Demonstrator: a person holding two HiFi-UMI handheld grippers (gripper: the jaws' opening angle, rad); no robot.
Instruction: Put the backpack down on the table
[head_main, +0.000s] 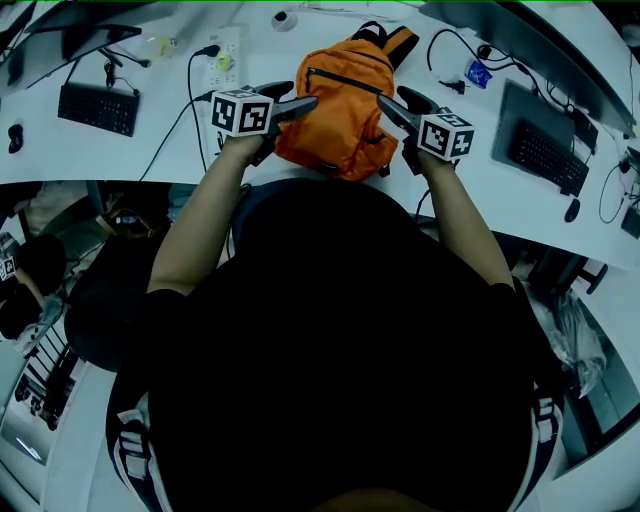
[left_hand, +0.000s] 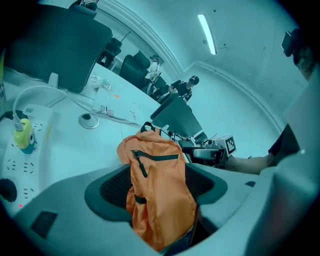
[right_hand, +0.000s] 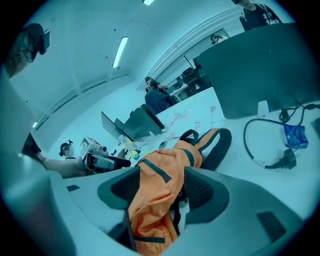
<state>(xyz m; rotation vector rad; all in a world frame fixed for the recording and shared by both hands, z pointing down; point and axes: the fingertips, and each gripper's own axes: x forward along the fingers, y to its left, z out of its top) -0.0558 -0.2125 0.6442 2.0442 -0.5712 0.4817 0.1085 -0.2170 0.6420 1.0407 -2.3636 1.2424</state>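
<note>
On the left gripper, the fingers are closed on a fold of the orange backpack. On the right gripper, the fingers clamp its opposite side. The backpack hangs between your two grippers over the white surface, near the edge closest to you and midway between two keyboards.

Lower both grippers together and level, so the base meets the surface flat. Do not release until the fabric goes slack in both grips. Then spread both pairs of fingers at once and draw them outward, clear of the zipper pull and the straps.

The backpack is soft and crumpled, apparently nearly empty. A dark zipper crosses its front. Black-backed straps trail from the far end and appear to lie on the surface already. Whether the near end rests there cannot be told.
</note>
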